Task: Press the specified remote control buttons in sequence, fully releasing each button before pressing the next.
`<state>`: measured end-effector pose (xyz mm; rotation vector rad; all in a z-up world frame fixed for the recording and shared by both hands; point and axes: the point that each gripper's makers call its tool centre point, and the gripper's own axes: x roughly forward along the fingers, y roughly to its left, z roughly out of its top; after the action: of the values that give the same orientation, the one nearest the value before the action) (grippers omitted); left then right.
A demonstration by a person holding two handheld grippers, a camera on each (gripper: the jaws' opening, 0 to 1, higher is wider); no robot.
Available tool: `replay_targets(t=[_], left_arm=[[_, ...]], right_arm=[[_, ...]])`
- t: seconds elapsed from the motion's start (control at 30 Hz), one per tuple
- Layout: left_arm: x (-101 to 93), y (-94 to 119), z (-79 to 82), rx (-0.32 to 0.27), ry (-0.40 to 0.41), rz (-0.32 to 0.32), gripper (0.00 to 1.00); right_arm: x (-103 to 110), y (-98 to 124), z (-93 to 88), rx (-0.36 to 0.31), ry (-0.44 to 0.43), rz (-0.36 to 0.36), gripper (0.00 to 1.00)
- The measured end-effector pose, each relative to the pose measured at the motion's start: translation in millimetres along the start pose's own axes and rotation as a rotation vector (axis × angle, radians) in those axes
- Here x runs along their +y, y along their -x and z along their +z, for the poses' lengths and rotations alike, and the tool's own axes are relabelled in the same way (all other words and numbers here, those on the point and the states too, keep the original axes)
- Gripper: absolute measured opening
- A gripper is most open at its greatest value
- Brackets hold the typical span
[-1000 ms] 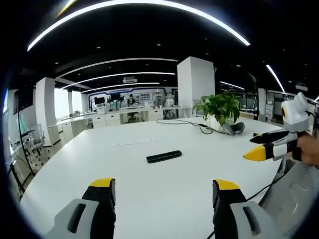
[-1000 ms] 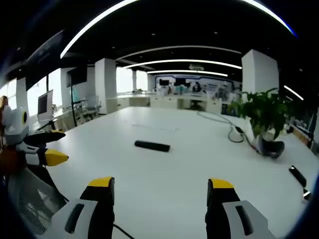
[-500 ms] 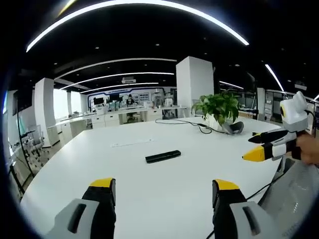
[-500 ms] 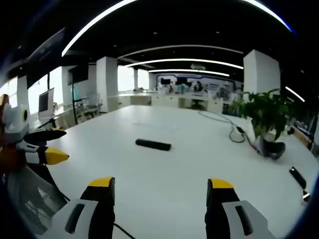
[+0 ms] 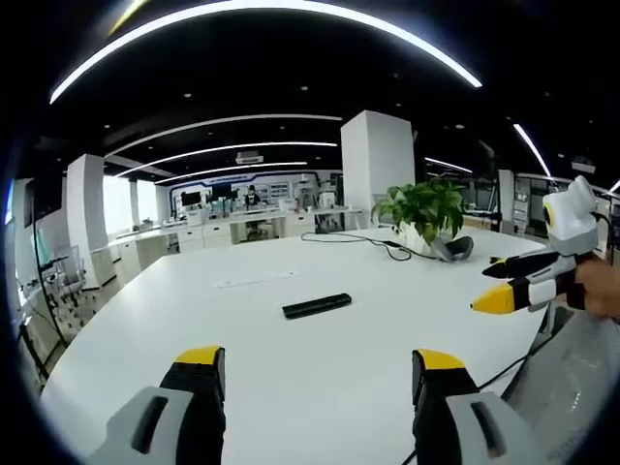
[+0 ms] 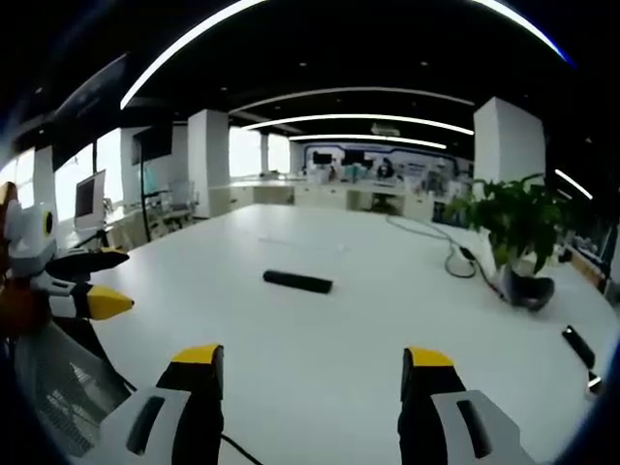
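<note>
Left gripper view: remote (image 5: 317, 306) flat on bench (image 5: 291, 378), light, rigid, prob slides; both tongs (image 5: 315, 363) (image 6: 307, 363) wide open, empty; pin its end.

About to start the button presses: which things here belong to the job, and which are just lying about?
Job:
remote control, flat on the white table
left gripper, open
right gripper, open

Lying about:
potted plant
black cable near the plant
small dark object by the table's edge

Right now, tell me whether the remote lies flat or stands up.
Flat: the remote lies lengthwise on the white table, with both grippers' jaws apart and away from it.
</note>
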<state>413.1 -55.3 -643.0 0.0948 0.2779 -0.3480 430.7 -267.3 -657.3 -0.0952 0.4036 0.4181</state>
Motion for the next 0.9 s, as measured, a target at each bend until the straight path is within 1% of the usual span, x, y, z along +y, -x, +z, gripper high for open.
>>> replay_targets(t=[0.23,0.47,0.77,0.9], left_arm=[[0.2,-0.5,-1.0,0.01,0.003,0.001,0.84],[0.9,-0.9,0.5,0.007,0.007,-0.001,0.84],[-1.6,-3.0,1.3,0.012,-0.014,-0.01,0.84],[-0.2,-3.9,2.7,0.01,-0.017,-0.004,0.86]], right_arm=[[-0.8,-0.1,1.0,-0.003,0.001,-0.001,0.74],[-0.5,-1.4,2.8,-0.004,0.005,0.0,0.74],[-2.0,-3.0,5.2,-0.008,0.011,0.001,0.74],[-2.4,-3.8,6.3,-0.009,0.014,0.002,0.76]])
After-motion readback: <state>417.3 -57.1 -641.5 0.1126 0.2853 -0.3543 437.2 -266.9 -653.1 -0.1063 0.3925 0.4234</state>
